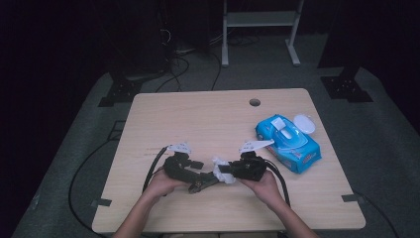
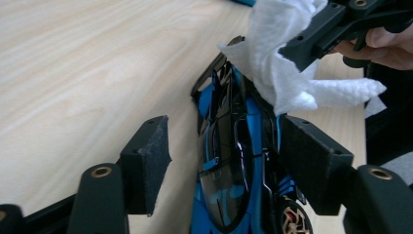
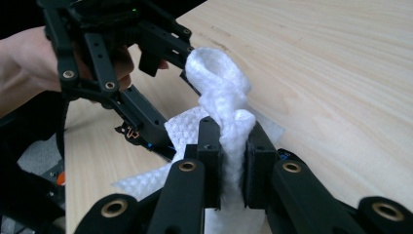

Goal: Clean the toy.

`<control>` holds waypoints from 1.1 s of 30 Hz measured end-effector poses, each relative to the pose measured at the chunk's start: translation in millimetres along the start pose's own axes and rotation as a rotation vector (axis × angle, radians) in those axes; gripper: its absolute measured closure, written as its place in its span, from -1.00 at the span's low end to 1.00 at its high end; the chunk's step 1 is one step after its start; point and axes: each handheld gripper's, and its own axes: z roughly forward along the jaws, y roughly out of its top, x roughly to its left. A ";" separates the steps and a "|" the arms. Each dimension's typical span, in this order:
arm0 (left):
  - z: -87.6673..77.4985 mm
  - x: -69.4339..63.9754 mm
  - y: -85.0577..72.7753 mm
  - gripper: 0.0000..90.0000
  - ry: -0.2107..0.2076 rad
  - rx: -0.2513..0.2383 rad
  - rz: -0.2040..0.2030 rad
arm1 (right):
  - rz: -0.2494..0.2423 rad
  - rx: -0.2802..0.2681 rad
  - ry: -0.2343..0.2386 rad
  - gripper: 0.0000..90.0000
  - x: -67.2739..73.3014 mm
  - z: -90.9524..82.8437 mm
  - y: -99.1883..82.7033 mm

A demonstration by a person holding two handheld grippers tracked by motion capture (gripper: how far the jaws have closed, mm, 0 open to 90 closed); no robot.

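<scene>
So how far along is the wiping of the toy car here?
Done: a white wipe is out of the blue pack, whose lid stands open. In hand: the right hand-held gripper pinches the wipe against the blue toy car, which lies between the left hand-held gripper's open jaws. Left: how much wiping remains cannot be told.

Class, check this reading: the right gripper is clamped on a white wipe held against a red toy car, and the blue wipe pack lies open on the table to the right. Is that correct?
One detail is wrong: the toy car is blue and black, not red, as the left gripper view shows. The rest stands: the right gripper is clamped on the white wipe, and the blue wipe pack lies open on the table.
</scene>
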 end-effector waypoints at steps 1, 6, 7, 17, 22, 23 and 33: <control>1.1 -1.4 -0.5 -0.25 -0.001 0.004 -0.001 | -0.005 0.003 0.000 0.78 1.2 -1.3 -1.0; 6.3 -12.5 -3.3 -0.39 0.022 0.023 0.019 | -0.041 0.018 -0.009 0.78 10.0 -8.7 -8.8; 7.4 -15.1 -4.5 -0.40 0.028 0.021 0.029 | -0.047 0.018 -0.011 0.78 11.2 -9.7 -10.1; 28.6 -34.7 -17.4 -0.54 0.088 0.093 0.105 | -0.092 0.083 -0.031 0.78 20.3 -15.1 -30.4; 44.0 -43.8 -23.3 -0.53 0.155 0.200 0.210 | -0.102 0.131 -0.057 0.77 18.6 -11.6 -39.7; 44.2 -44.9 -24.2 -0.54 0.161 0.195 0.215 | -0.104 0.137 -0.057 0.77 17.7 -11.2 -41.5; 47.5 -48.5 -23.8 -0.64 0.209 0.217 0.265 | -0.080 0.114 -0.061 0.76 12.6 -29.8 -48.0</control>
